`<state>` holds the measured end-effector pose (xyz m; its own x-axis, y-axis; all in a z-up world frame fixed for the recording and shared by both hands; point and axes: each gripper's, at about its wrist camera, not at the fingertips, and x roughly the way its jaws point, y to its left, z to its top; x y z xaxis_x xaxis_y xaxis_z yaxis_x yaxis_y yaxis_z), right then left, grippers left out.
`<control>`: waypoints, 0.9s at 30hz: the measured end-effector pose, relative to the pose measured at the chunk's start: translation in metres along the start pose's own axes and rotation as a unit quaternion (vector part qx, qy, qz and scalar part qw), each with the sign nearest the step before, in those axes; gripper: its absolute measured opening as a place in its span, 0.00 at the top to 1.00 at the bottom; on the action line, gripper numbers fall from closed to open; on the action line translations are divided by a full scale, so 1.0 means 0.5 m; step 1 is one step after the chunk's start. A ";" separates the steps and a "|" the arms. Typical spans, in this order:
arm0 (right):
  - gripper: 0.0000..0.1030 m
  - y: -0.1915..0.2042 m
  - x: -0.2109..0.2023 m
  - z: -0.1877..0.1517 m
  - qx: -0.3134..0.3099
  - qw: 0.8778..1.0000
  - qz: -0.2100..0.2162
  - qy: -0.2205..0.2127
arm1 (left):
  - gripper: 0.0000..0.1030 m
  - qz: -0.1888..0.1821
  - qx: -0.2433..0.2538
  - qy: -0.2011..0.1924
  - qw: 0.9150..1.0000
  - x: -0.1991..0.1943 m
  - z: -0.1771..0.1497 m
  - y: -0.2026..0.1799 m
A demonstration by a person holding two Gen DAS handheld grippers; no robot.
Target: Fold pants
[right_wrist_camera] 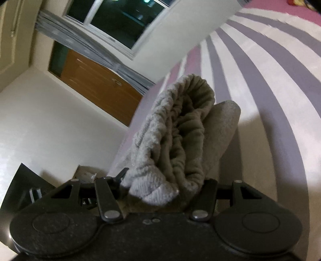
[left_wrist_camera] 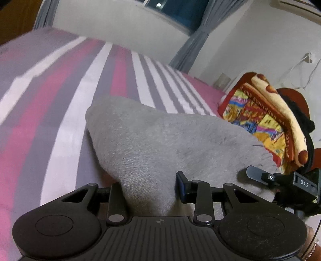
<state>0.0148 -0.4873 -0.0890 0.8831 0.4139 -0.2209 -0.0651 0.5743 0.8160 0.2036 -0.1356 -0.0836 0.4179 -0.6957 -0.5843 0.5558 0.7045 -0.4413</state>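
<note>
Pants: grey fleece pants (left_wrist_camera: 152,140), bunched and lifted above the striped bedsheet (left_wrist_camera: 60,96), held between the two tongs.
Long axis, left view: the cloth runs from the left tongs (left_wrist_camera: 149,190) up and away to the right, widening from a narrow gathered end at the jaws into a broad fold; its far rounded corner points to the upper left over the bed.
Long axis, right view: the pants (right_wrist_camera: 180,130) stand almost straight ahead of the right tongs (right_wrist_camera: 162,192), rising along the line of the fingers, with the ribbed, gathered waistband curling over at the top.
Left tongs: closed to a narrow gap on the tapered end of the cloth, fabric filling the space between the jaws.
Right tongs: clamped on the bundled waistband end, a pale ribbed edge spilling over the front of the jaws.
Relative position: the cloth touches both tongs. In the left view the right tongs (left_wrist_camera: 260,176) show at the lower right, against the cloth's right edge.
Bed: pink, grey and white stripes (right_wrist_camera: 270,90) under and beyond the pants.
Nearby: a bright printed blanket (left_wrist_camera: 260,118) lies just behind the pants on the right.
Background: a dark window (right_wrist_camera: 120,18) and grey curtains (left_wrist_camera: 202,38).
</note>
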 end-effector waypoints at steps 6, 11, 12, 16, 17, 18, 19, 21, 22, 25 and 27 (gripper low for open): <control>0.45 0.021 0.037 0.084 -0.019 1.000 0.012 -0.016 | 0.66 0.024 0.039 -0.033 0.998 0.013 0.102 -0.016; 0.45 0.016 0.117 0.135 -0.023 1.000 0.004 -0.020 | 0.66 0.052 0.046 -0.029 0.997 0.084 0.165 -0.001; 0.45 0.010 0.128 0.137 -0.021 1.000 0.004 -0.021 | 0.66 0.058 0.047 -0.029 0.997 0.102 0.176 0.003; 0.45 -0.019 0.187 0.160 -0.017 1.000 -0.009 -0.021 | 0.66 0.079 0.047 -0.030 0.995 0.169 0.198 0.012; 0.45 -0.025 0.201 0.170 -0.014 1.000 -0.012 -0.019 | 0.66 0.084 0.046 -0.029 0.995 0.186 0.199 0.015; 0.45 -0.036 0.215 0.177 -0.010 1.000 -0.016 -0.018 | 0.66 0.088 0.046 -0.027 0.995 0.201 0.200 0.018; 0.45 -0.046 0.227 0.183 -0.007 1.000 -0.020 -0.015 | 0.66 0.092 0.046 -0.024 0.994 0.216 0.200 0.022; 0.45 -0.068 0.242 0.181 0.000 0.999 -0.031 -0.007 | 0.66 0.098 0.048 -0.016 0.994 0.243 0.189 0.031; 0.45 -0.081 0.250 0.178 0.004 0.999 -0.036 -0.003 | 0.66 0.101 0.048 -0.011 0.994 0.257 0.183 0.038; 0.43 -0.128 0.270 0.159 0.016 0.998 -0.067 0.013 | 0.62 0.110 0.042 0.015 0.993 0.298 0.145 0.066; 0.40 -0.160 0.278 0.139 0.019 0.995 -0.099 0.022 | 0.50 0.123 0.034 0.029 0.991 0.318 0.112 0.087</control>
<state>0.1749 -0.5246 -0.1480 0.8557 0.3260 -0.4020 0.1266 0.6212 0.7733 0.3343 -0.2234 -0.1575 0.5054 -0.4942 -0.7074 0.4904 0.8390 -0.2358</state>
